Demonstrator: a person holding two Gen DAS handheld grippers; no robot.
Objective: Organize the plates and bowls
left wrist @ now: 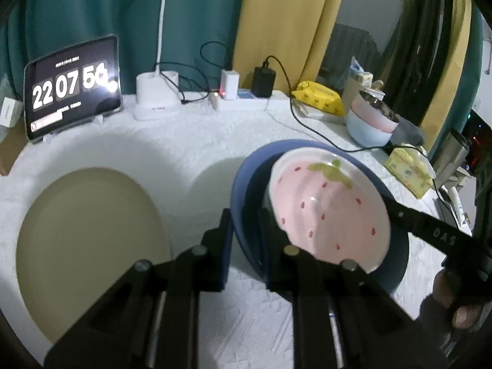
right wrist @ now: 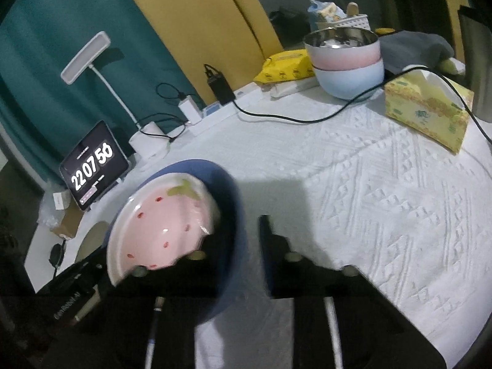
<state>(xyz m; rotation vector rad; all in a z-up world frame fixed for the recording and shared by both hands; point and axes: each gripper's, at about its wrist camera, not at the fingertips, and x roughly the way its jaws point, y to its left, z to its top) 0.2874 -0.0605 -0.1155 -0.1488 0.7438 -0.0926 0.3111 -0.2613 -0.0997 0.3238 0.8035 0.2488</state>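
Two tongs (left wrist: 244,233); three plates (left wrist: 89,246); two bowls (right wrist: 347,61).

Counter (right wrist: 384,215) w/ white textured cloth: beige plate (left wrist: 89,246), tissue box (right wrist: 427,110), stacked bowls (right wrist: 347,64), tablet clock (left wrist: 72,87), lamp base (left wrist: 156,98).

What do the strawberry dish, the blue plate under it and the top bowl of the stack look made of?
Strawberry dish: likely glazed ceramic, with glossy highlights on painted pink.
Blue plate: probably matte ceramic or plastic; it shows no shine, so it stays open.
Top bowl: a mirror-like metal inside, seemingly steel, with a pink shell, perhaps plastic.
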